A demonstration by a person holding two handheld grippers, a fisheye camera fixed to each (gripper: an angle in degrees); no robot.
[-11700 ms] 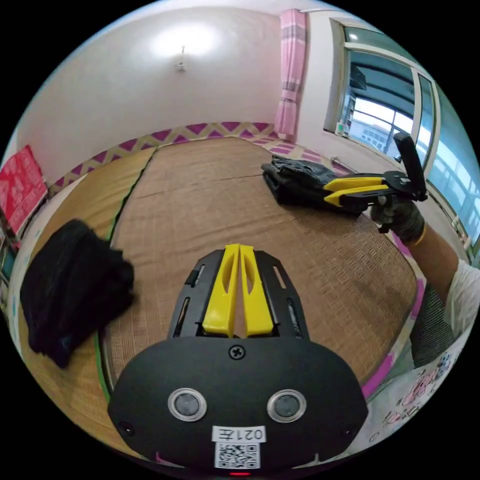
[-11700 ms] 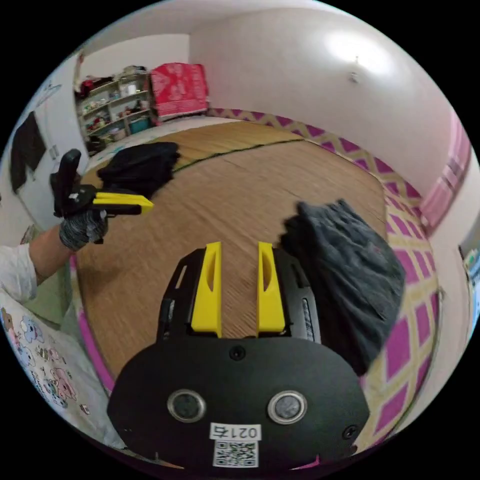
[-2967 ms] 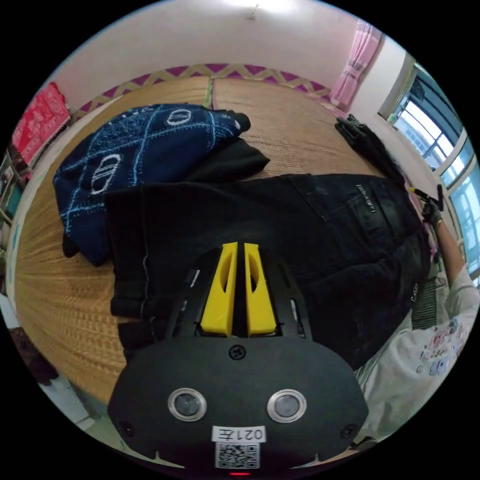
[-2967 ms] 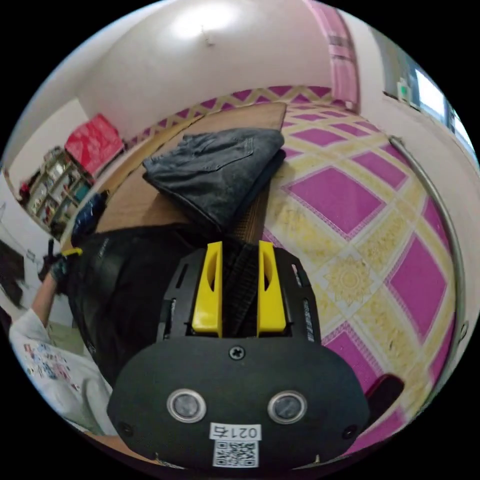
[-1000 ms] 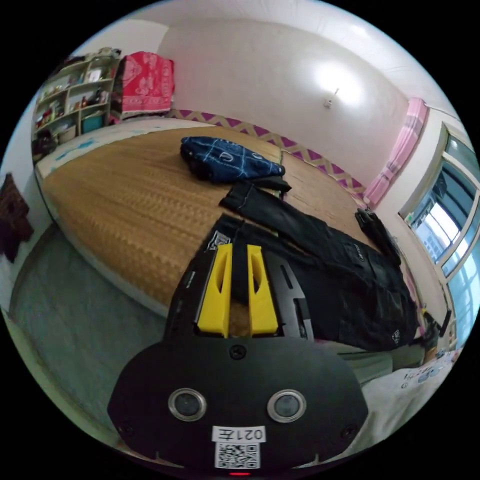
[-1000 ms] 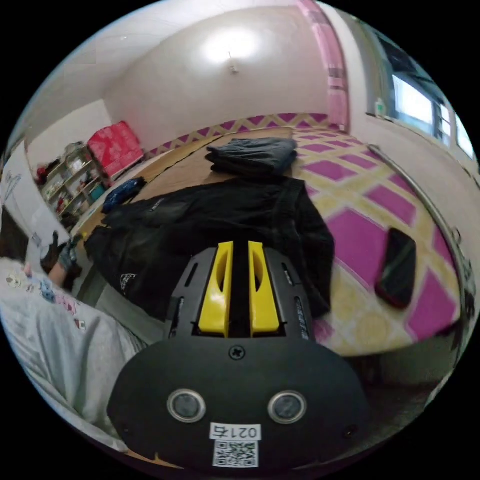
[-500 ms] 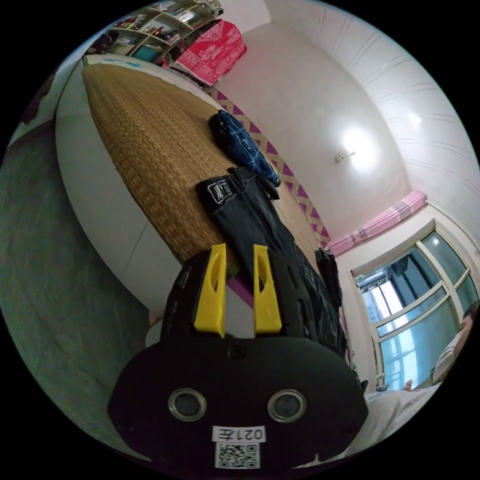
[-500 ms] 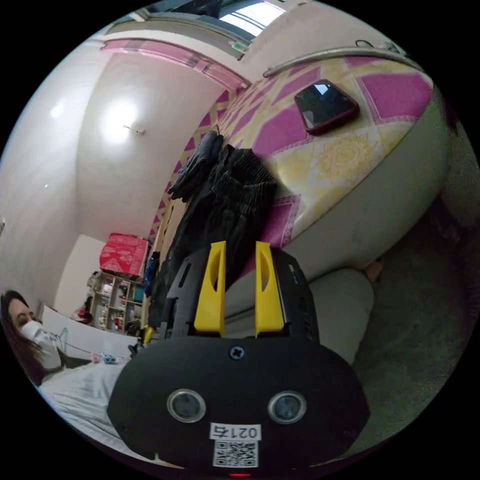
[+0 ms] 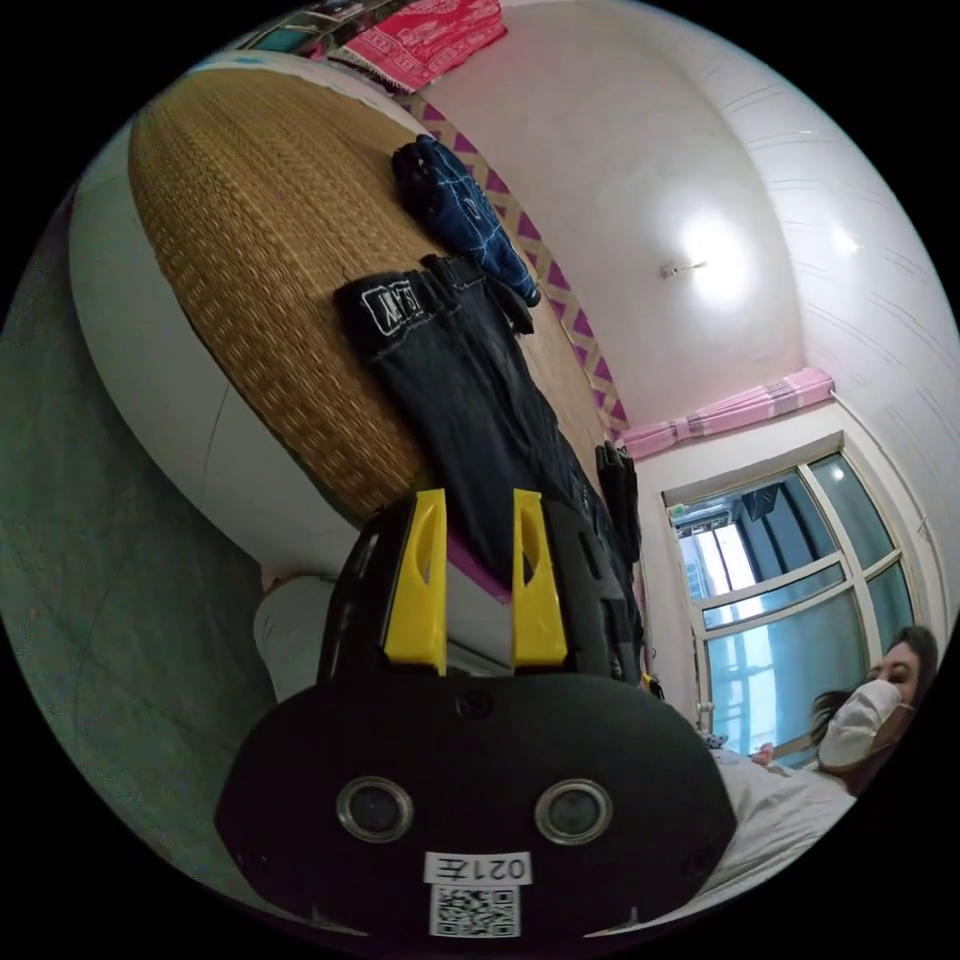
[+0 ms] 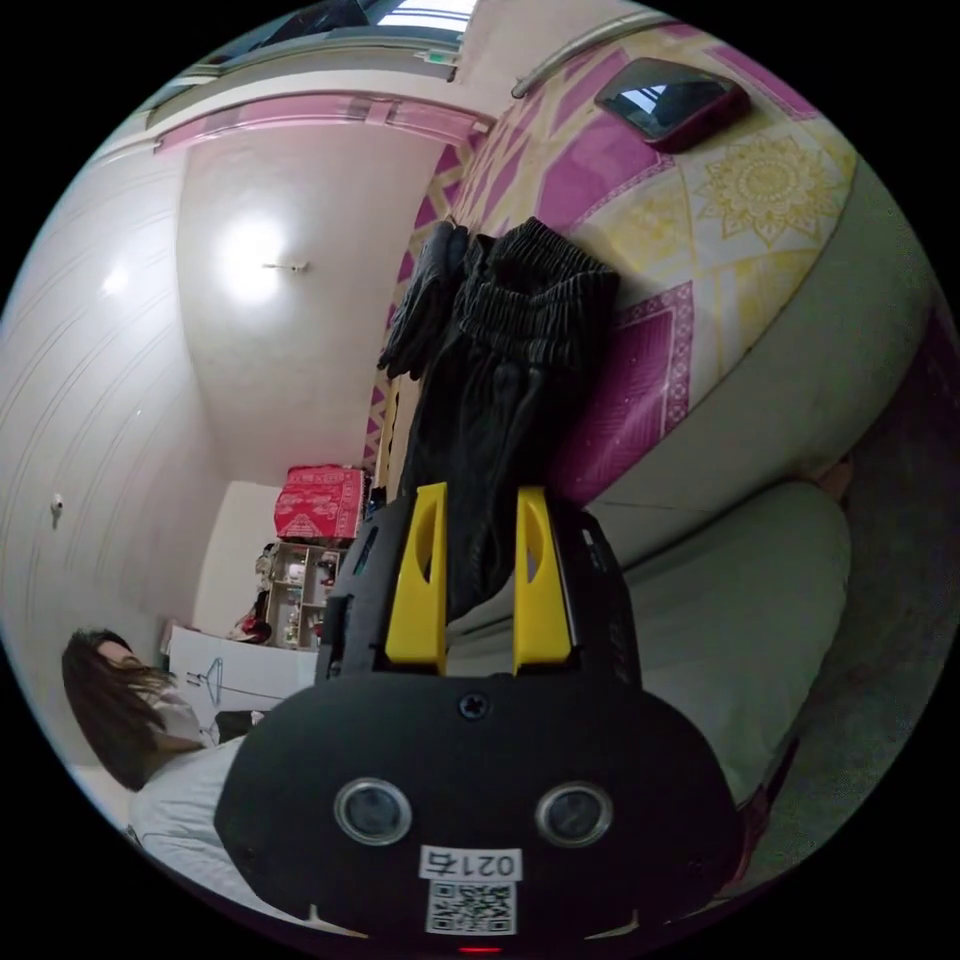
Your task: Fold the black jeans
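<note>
The black jeans [image 9: 450, 370] lie stretched along the near edge of the bed. In the left gripper view the leg hem with a white patch [image 9: 390, 305] rests on the woven mat [image 9: 260, 230]. My left gripper [image 9: 478, 495] is open just off the bed edge, and the leg's fabric runs down between its jaws. In the right gripper view the ribbed waist end [image 10: 540, 270] of the jeans [image 10: 490, 400] lies on the pink and yellow bedcover [image 10: 760, 190]. My right gripper [image 10: 480, 490] is open, with dark fabric hanging between its jaws.
A blue patterned garment [image 9: 450, 200] lies beyond the hem. Folded grey jeans [image 10: 425, 290] sit beside the waist. A phone [image 10: 670, 100] rests on the bedcover. The person [image 9: 860, 700] stands by the bed's side. Grey floor [image 9: 90, 600] lies below.
Both jaw pairs were closed on the jeans a second ago and now stand apart. Both cameras have dropped below the bed edge and rolled. Earlier the jeans were pulled out flat.
</note>
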